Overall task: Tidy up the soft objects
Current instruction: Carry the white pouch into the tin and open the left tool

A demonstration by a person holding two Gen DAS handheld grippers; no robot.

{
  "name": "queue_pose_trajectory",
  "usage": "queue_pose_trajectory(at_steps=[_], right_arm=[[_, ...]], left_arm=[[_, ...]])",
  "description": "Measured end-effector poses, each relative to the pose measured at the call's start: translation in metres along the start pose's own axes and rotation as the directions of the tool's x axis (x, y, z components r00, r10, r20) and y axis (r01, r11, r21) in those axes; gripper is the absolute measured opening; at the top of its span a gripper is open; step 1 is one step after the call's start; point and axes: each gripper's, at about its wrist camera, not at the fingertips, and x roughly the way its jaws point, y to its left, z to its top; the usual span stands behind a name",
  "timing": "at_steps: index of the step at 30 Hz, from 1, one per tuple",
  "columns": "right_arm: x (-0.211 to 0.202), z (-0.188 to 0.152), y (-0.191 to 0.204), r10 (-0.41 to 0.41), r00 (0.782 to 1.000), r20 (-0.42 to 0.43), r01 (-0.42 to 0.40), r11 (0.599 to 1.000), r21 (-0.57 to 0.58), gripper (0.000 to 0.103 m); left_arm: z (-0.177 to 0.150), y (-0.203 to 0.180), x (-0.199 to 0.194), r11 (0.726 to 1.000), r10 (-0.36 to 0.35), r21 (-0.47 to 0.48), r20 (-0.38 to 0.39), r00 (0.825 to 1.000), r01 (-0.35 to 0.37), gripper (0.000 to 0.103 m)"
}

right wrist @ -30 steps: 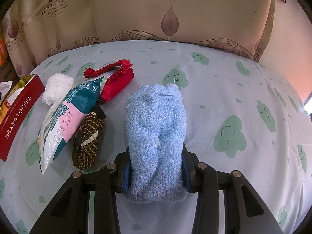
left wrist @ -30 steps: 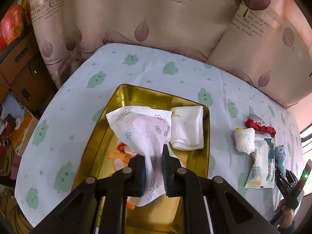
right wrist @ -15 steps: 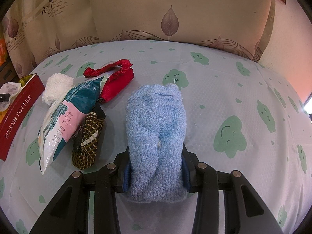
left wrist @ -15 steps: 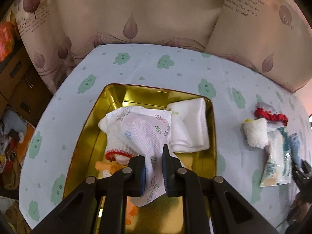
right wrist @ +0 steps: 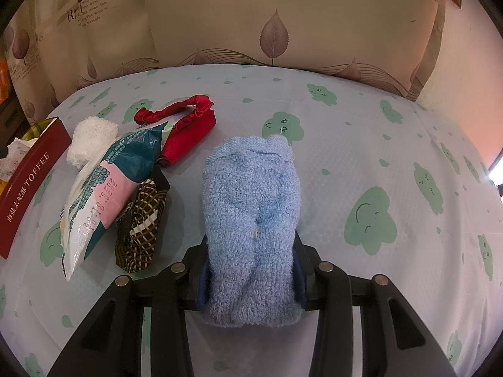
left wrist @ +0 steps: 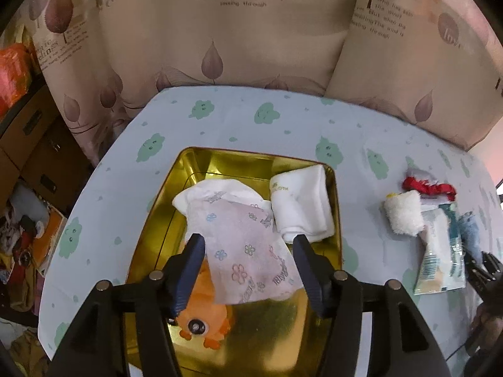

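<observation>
Over the gold tin (left wrist: 176,220) your left gripper (left wrist: 248,248) hangs with its fingers spread wide, holding nothing. Between those fingers, inside the tin, lies a flowered tissue pack (left wrist: 248,254), draped across an orange plush toy (left wrist: 204,320) at the tin's near end and a white cloth (left wrist: 213,191) toward its far left. A folded white towel (left wrist: 301,204) sits against the tin's right wall, touching the tissue pack.

Right of the tin, on the cloud-print sheet (right wrist: 361,157), your right gripper (right wrist: 250,270) pinches a rolled blue towel (right wrist: 251,220), which rests on the sheet and reaches away from you. Between that towel and the tin lie four things in a cluster: a white fluffy roll (right wrist: 91,138) nearest the tin's red side, a red scrunchie band (right wrist: 185,125) beyond it, a teal and pink snack packet (right wrist: 103,188) overlapping both, and a brown checked pouch (right wrist: 141,223) tucked under the packet's near edge. The blue towel lies just beside the pouch, apart from the packet. Leaf-print pillows (right wrist: 283,15) stand behind the sheet
</observation>
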Motion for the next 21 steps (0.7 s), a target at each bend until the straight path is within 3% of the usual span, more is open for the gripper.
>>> queue_pose_trajectory(at_steps=[6, 16, 21], right_arm=[[0.000, 0.000, 0.000, 0.000, 1.000, 0.000, 0.000, 1.000, 0.000, 0.039], [0.000, 0.000, 0.001, 0.000, 1.000, 0.000, 0.000, 1.000, 0.000, 0.039], [0.000, 0.000, 0.000, -0.002, 1.000, 0.000, 0.002, 1.000, -0.001, 0.039]], left_arm=[[-0.012, -0.001, -0.029, 1.000, -0.017, 0.021, 0.056, 0.998, 0.016, 0.060], [-0.056, 0.016, -0.066, 0.995, 0.090, 0.028, 0.177, 0.980, -0.097, 0.060], [-0.079, 0.030, -0.070, 0.993, 0.112, 0.017, 0.189, 0.975, -0.117, 0.060]])
